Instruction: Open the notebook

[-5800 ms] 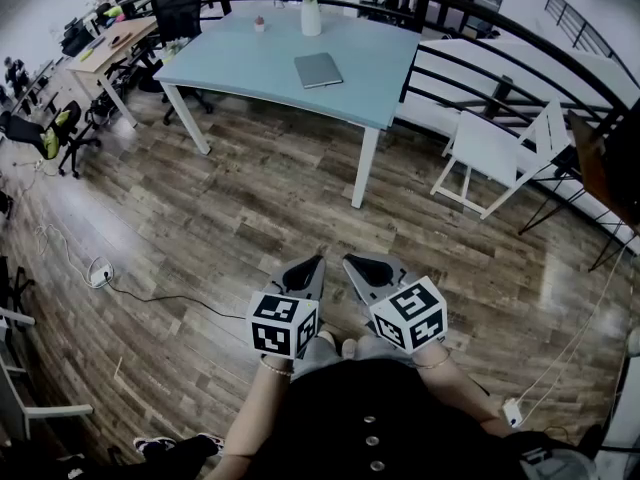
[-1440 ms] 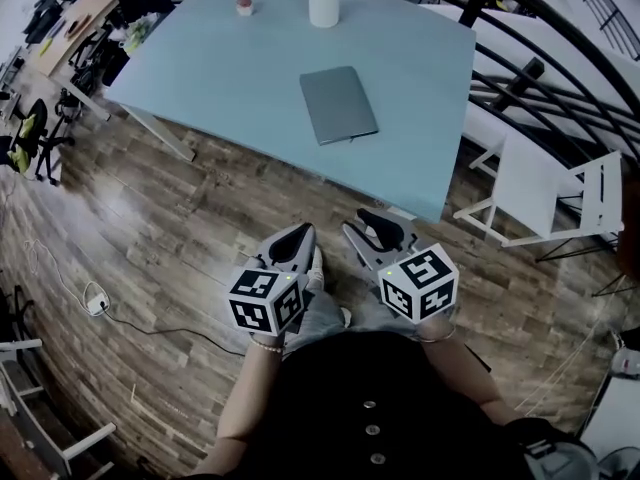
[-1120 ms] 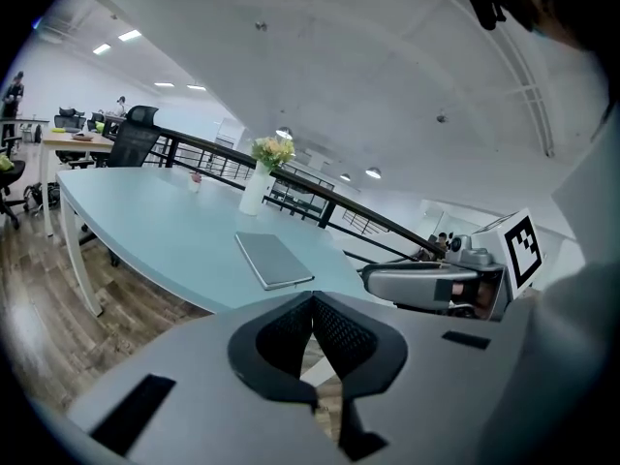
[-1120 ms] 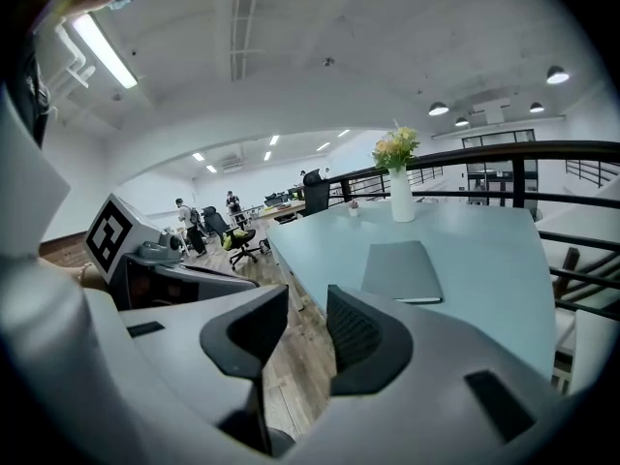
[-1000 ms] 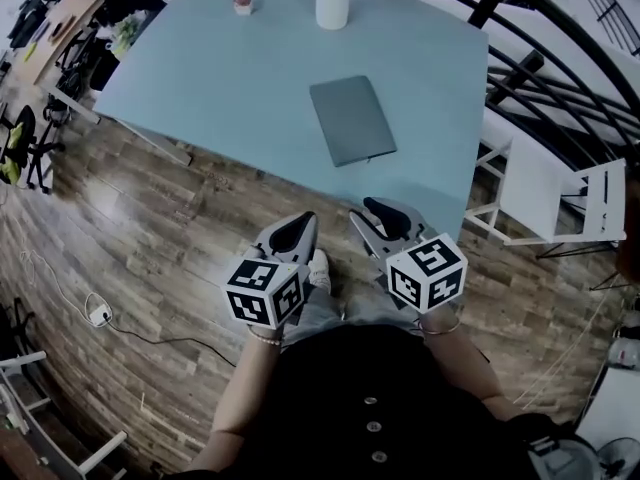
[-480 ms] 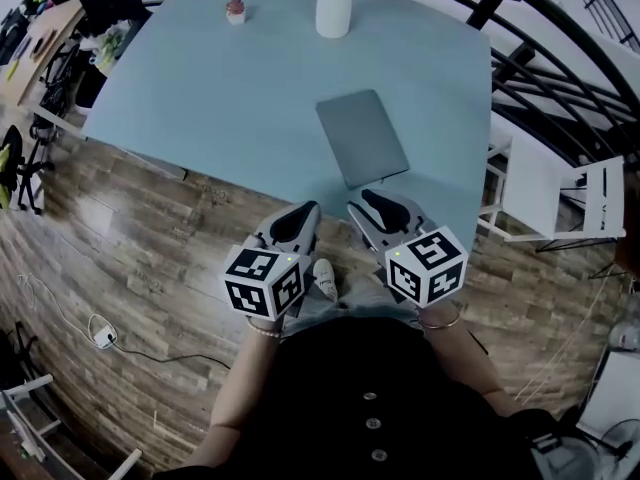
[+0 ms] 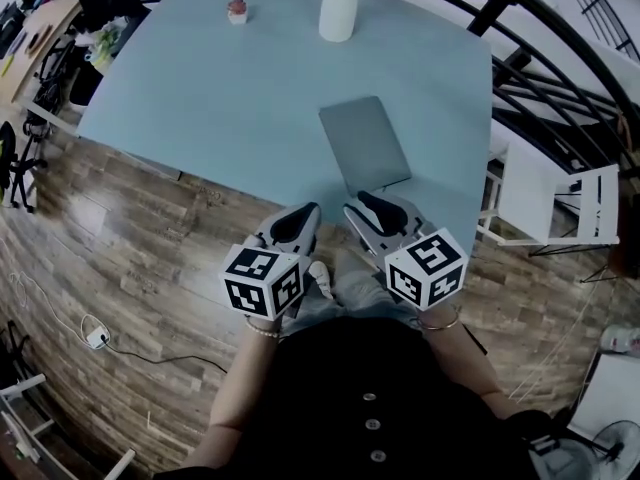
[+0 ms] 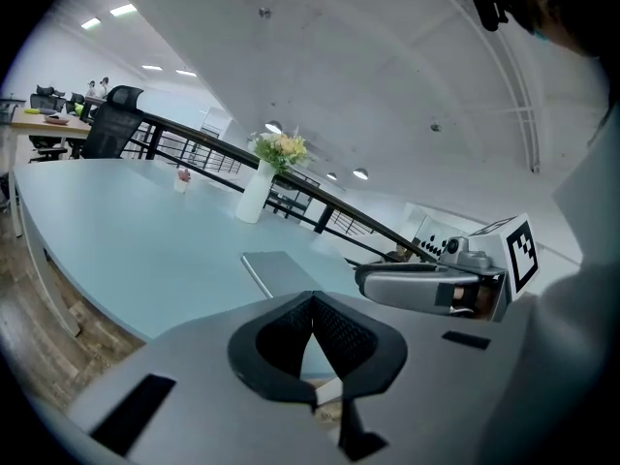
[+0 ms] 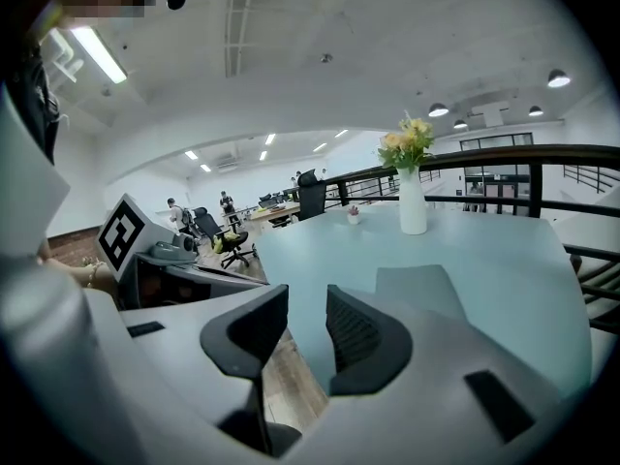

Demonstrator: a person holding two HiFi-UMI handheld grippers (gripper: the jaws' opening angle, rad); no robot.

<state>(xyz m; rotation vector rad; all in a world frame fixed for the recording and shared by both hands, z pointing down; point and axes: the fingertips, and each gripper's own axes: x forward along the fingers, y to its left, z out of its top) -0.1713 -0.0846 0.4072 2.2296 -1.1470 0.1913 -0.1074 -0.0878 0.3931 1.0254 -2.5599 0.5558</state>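
A closed grey notebook (image 7: 365,143) lies flat on the light blue table (image 7: 220,98), near its front right edge. Both grippers hover side by side at the table's near edge, just short of the notebook. The left gripper (image 7: 305,214) is shut, its pad tips touching with nothing between them. The right gripper (image 7: 365,206) is open, a clear gap between its pads, and empty. In the left gripper view the notebook (image 8: 281,271) lies beyond the jaws. In the right gripper view the notebook (image 9: 417,284) lies ahead, slightly right.
A white vase with flowers (image 7: 338,8) and a small potted plant (image 7: 237,8) stand at the table's far side. A white folding chair (image 7: 555,208) and a black railing (image 7: 540,58) are to the right. Wooden floor (image 7: 120,248) lies below; office desks and chairs are far left.
Both grippers have come forward, from over the floor to the table's near edge. The notebook now lies much closer to them. Neither gripper's jaws have changed.
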